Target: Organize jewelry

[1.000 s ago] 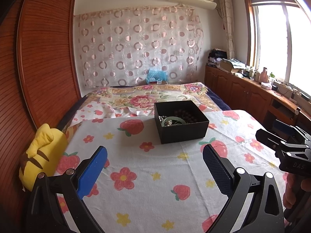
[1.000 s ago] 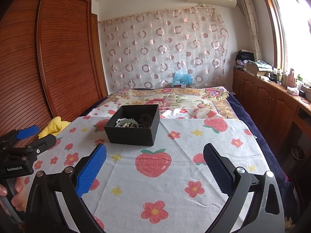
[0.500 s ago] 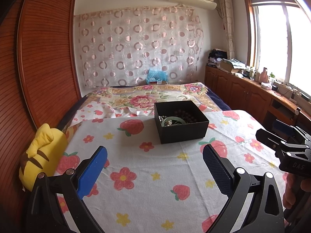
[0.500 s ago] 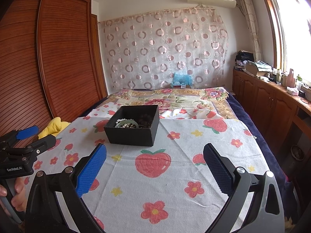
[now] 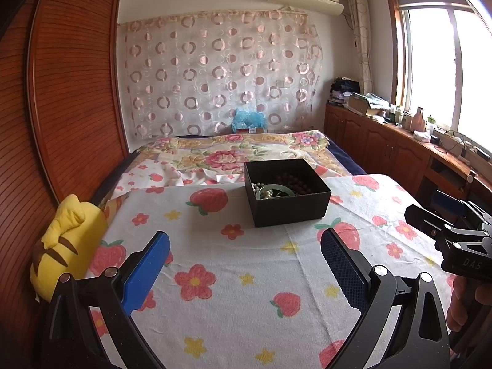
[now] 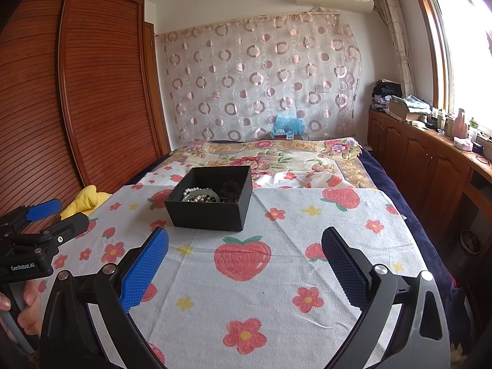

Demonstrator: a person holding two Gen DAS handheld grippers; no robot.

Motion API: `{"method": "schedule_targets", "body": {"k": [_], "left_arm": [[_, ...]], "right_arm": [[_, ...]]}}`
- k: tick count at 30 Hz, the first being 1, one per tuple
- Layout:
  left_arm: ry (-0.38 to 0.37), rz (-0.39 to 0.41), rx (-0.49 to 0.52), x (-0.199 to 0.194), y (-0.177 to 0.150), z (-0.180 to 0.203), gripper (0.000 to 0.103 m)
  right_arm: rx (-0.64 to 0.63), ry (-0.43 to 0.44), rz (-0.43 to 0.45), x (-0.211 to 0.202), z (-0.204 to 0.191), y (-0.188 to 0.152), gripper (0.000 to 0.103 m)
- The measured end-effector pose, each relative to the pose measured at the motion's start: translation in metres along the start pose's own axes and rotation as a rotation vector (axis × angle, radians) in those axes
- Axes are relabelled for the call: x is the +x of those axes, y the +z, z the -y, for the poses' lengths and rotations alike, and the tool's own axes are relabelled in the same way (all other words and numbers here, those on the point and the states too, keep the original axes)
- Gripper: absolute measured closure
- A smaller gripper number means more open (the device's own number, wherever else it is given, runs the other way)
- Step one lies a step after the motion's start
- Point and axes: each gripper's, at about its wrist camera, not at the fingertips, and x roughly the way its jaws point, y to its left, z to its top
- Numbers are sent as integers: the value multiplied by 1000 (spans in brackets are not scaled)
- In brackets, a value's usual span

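A black open box (image 5: 287, 192) stands on the strawberry-print cloth (image 5: 233, 264); it also shows in the right wrist view (image 6: 210, 200). Inside lie a pearl string (image 6: 193, 195), a pale green bangle (image 5: 273, 190) and dark beads (image 5: 292, 181). My left gripper (image 5: 244, 264) is open and empty, short of the box. My right gripper (image 6: 244, 264) is open and empty, short of the box and to its right. Each gripper shows at the edge of the other's view: the right one (image 5: 442, 224), the left one (image 6: 46, 218).
A yellow plush toy (image 5: 66, 243) lies at the cloth's left edge by the wooden wardrobe (image 5: 70, 92). A floral quilt (image 5: 233, 153) covers the bed beyond the box. Wooden cabinets (image 6: 430, 169) with clutter run along the right under the window.
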Motion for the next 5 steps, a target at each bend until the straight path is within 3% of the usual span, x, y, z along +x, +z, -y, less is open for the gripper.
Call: {"method": "schedule_targets", "body": {"k": [5], "left_arm": [[0, 2, 0, 0, 0, 0, 8]], "right_arm": [[-1, 0, 0, 0, 0, -1, 2]]}}
